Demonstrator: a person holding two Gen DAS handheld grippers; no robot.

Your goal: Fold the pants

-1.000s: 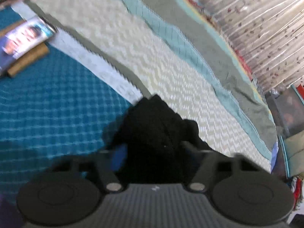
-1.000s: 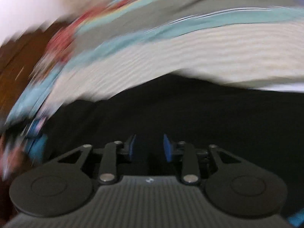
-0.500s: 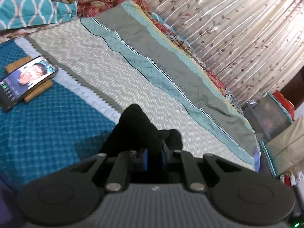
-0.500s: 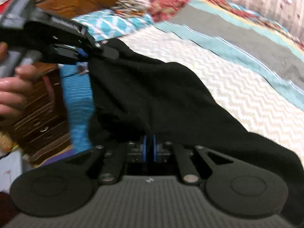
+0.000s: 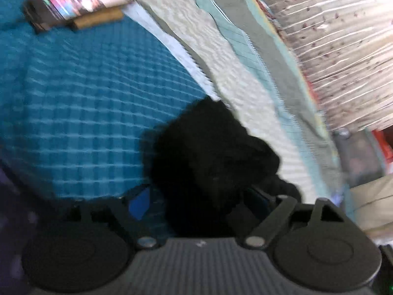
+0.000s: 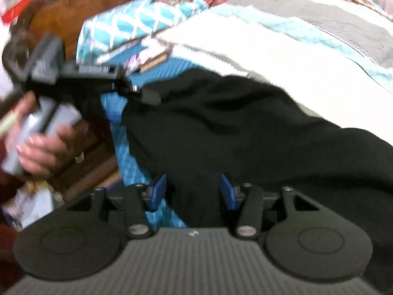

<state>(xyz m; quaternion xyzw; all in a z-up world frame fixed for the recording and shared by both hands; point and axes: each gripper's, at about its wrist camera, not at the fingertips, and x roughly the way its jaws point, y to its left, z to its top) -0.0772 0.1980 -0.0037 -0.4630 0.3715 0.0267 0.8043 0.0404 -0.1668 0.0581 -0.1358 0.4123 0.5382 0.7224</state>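
The black pants [image 6: 245, 132] lie in a long rumpled band across the bed. In the right wrist view my right gripper [image 6: 192, 191] hovers over their near edge; its jaws are opening, with cloth between the blue pads [image 6: 158, 191] but not pinched. At the upper left a hand [image 6: 36, 142] holds my left gripper [image 6: 147, 95] at the pants' far end. In the left wrist view that end is a bunched black heap [image 5: 208, 147] between the left gripper's [image 5: 199, 200] opening jaws. Its left pad [image 5: 138, 204] stands clear of the cloth.
The pants rest on a teal checked bedspread [image 5: 73, 110] beside a cream zigzag quilt [image 5: 245, 93]. A phone on a wooden stand [image 5: 73, 7] sits at the far end. Curtains [image 5: 343, 49] hang beyond the bed. A teal patterned pillow [image 6: 137, 22] and wooden furniture [image 6: 73, 12] lie at left.
Half a second ago both grippers were shut on the black cloth; now both have opened. The left gripper has dropped toward the bedspread, and the pants' end has slumped into a heap.
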